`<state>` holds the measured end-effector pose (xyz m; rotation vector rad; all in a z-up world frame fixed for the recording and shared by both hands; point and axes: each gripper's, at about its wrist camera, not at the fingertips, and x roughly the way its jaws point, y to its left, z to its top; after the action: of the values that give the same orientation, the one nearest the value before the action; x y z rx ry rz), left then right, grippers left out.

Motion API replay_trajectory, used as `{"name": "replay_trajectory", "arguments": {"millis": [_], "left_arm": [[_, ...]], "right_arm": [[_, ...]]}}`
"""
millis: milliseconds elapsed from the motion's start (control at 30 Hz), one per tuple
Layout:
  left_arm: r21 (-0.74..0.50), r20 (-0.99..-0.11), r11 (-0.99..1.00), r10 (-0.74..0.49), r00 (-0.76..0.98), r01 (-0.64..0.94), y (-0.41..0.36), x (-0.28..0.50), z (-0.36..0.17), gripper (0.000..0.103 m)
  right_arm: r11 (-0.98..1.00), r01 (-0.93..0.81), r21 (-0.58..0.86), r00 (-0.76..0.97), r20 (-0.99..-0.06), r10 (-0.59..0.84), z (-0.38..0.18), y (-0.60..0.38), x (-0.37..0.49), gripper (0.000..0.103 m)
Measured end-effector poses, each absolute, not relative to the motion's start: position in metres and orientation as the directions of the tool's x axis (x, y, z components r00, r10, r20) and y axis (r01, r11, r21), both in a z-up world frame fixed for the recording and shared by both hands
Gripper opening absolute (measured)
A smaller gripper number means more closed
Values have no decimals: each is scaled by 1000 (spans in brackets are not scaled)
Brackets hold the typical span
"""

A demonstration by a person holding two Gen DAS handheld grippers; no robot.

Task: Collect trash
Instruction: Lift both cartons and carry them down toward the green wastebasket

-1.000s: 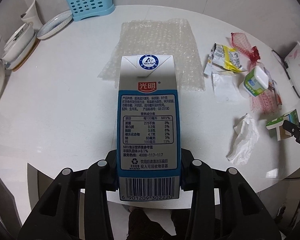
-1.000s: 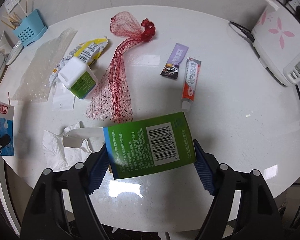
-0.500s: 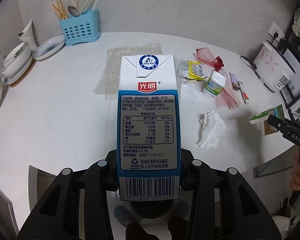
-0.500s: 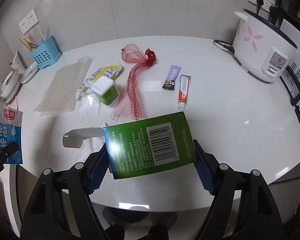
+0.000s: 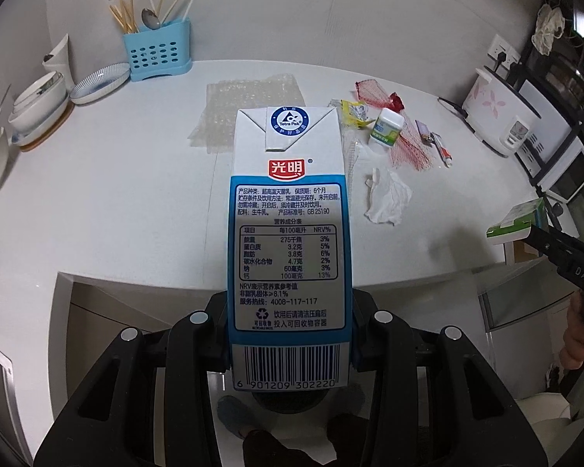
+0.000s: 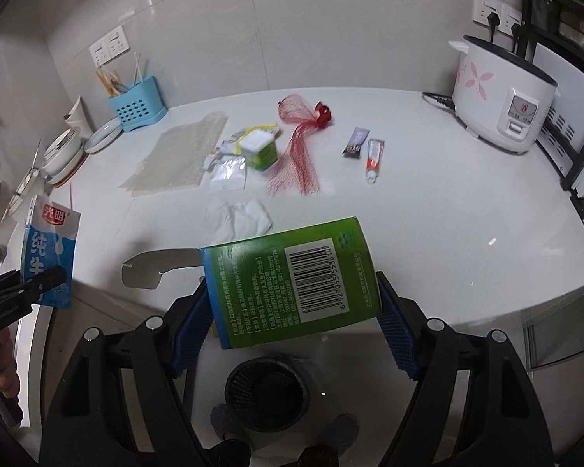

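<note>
Holding: a blue-and-white milk carton [image 5: 288, 241] is clamped upright in the left claw [image 5: 290, 334], filling the centre of the left wrist view.
Right claw [image 6: 292, 311]: closed on a green box [image 6: 292, 284], which is tilted, barcode up, its pale flap hanging open toward the left of the frame.
Bin: a dark round waste basket [image 6: 266, 395] is seen on the floor at lower centre, below the green box.
Table [image 6: 428, 214]: white, still littered in the upper half of the frame.
Remaining trash: a crumpled tissue [image 6: 243, 216], bubble wrap [image 6: 179, 159], a red net bag [image 6: 301, 148], a small white-and-green tub [image 6: 259, 150], a tube [image 6: 373, 159] and a purple sachet [image 6: 356, 142].
Right edge: a rice cooker [image 6: 502, 101] is set apart from the litter.
</note>
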<state>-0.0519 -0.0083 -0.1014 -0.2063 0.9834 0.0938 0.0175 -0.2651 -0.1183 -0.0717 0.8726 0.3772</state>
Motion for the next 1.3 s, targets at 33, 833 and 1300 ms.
{"name": "replay_trajectory", "arguments": {"millis": [33,833,1300], "left_arm": [[-121,-831,980,-12,556,-159,-11,-57,-104,40],[-93,-938,984,-36,345,-151,-24,-139,-329,40],[-114,-983,980,-87,164,-163,-26,-144,-544,40]], "right_arm": [[928,-361,91,574,-763,298,-123,-264,12,74],[870,-492,31,380,-892,247,-346,-209,-52,74],[899,-438,11,290,-945,153,-548,-197,-37,74]]}}
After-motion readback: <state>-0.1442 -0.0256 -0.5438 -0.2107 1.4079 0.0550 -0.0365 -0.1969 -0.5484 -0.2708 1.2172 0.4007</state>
